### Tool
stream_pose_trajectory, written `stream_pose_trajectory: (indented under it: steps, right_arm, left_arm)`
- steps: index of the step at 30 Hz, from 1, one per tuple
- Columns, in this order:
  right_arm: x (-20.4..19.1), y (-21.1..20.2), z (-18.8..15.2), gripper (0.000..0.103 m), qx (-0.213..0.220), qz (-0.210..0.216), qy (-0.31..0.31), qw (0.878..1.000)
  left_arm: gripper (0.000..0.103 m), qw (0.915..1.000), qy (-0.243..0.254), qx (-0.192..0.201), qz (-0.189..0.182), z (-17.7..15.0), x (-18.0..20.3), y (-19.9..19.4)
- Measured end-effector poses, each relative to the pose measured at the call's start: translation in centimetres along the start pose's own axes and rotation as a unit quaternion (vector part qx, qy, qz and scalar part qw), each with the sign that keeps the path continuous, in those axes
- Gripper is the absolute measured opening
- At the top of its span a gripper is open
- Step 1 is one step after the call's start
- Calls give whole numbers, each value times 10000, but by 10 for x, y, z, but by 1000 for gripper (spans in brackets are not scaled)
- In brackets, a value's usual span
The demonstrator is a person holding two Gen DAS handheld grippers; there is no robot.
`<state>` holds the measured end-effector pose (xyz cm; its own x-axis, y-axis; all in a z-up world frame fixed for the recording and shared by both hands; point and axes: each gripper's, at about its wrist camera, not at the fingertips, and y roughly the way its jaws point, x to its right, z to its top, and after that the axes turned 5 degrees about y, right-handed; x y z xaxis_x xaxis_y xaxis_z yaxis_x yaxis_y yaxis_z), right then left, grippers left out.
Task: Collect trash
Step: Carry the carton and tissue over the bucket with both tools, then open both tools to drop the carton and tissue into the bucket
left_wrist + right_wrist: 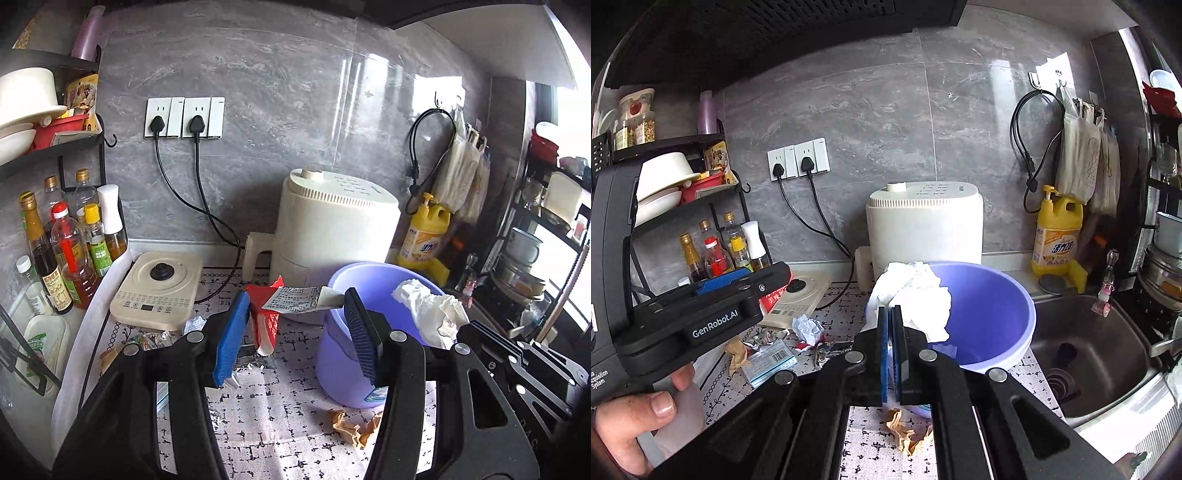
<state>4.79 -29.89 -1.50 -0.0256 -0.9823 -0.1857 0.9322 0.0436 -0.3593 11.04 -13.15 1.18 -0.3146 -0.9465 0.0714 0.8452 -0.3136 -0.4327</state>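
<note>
The right gripper point(892, 325), clamping the white tissue point(916, 295), is hanging just over the purple basin point(997, 317) rim (left gripper point(295, 317) is pinching a red wrapper point(269, 314)).

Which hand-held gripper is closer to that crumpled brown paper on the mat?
Right. The right hand-held gripper hangs directly above the crumpled brown paper; the left hand-held gripper, clamping a red carton, is off to its left.

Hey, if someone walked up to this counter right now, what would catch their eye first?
Probably the purple bucket beside the sink, with a white crumpled tissue pinched in the right hand-held gripper over its rim. Next, the red carton clamped in the left hand-held gripper, and the scattered wrappers on the patterned mat.
</note>
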Motion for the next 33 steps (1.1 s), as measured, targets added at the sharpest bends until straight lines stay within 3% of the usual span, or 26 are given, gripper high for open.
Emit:
stream_pose_trajectory:
  steps: [9,13,15,16,20,29,30,33]
  right_arm:
    - [21,0,18,3,216,-259,159,9993]
    - [30,12,22,7,123,-329,299,9989]
    - [37,17,22,34,37,-437,459,9980]
    - [40,15,21,63,158,-495,518,9973]
    - [52,18,15,56,64,-642,620,9960]
    - [79,11,-5,55,-117,-1146,985,9884]
    - [81,10,-6,55,-130,-1200,1015,9875]
    - [88,7,-12,56,-182,-1312,1113,9849]
  left_arm:
    - [53,9991,189,193,-313,24,18,10]
    - [53,9987,258,161,-419,29,21,21]
    - [53,9984,286,111,-469,30,23,28]
    - [53,9983,302,86,-495,30,24,31]
    - [53,9974,356,-27,-633,29,31,46]
    - [54,9905,558,-321,-1214,23,61,77]
    - [56,9882,578,-384,-1364,22,65,80]
    - [82,9862,656,-435,-1456,18,72,84]
